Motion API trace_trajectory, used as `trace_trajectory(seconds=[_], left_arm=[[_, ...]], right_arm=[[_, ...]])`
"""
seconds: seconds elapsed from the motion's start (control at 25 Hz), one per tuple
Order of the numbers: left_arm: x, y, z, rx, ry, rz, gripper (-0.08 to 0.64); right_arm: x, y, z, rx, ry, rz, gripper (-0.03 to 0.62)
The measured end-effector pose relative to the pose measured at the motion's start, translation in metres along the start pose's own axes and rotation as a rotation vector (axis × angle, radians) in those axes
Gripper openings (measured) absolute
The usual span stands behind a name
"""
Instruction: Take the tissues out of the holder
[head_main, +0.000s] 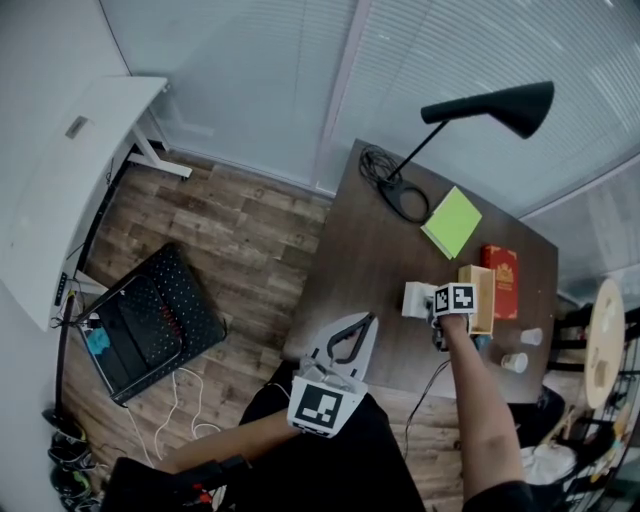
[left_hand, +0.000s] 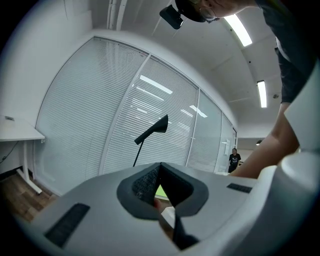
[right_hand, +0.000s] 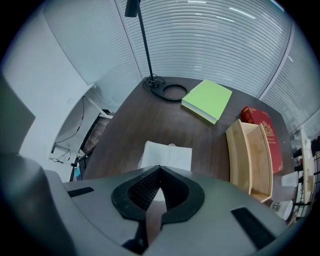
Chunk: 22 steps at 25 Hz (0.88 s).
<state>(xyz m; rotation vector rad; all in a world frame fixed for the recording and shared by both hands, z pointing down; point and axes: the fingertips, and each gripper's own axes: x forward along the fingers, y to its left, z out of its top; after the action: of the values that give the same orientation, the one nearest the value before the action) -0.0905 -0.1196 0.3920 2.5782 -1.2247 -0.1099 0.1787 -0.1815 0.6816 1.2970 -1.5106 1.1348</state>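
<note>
White blinds (head_main: 250, 70) wall off the room on two sides, above a wood-plank floor (head_main: 240, 240). The dark brown table (head_main: 365, 265) is in front of me. A black desk lamp (head_main: 490, 105) leans over its far end, with its ring base near the corner. Next to the base lies a green book (head_main: 452, 221). The pale wooden holder (right_hand: 250, 150) stands on the right side of the table, with a red box (right_hand: 265, 125) pressed against its far wall.

The tissues (right_hand: 167, 155), a white folded stack, are outside the holder, on the tabletop just to its left and apart from it.

My right gripper (right_hand: 160, 167) points steeply down over the near edge of that stack with its jaws closed together. I cannot tell whether a sheet is pinched at the tips. My left gripper (left_hand: 160, 165) is level near the table's near corner, aimed at the blinds, and its jaws are also together with nothing between them.
</note>
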Motion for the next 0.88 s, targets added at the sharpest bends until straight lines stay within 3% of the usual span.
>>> trace_trajectory(seconds=[0.24,0.88], left_arm=[[0.001,0.016,0.010,0.002,-0.027,0.036,0.000],[0.004,0.033,0.006,-0.028,-0.006,0.070,0.000]], right_arm=[[0.015,0.020,0.000,-0.031,0.017,-0.004,0.011],[0.045,0.058,0.000,-0.040,0.024,0.017,0.011]])
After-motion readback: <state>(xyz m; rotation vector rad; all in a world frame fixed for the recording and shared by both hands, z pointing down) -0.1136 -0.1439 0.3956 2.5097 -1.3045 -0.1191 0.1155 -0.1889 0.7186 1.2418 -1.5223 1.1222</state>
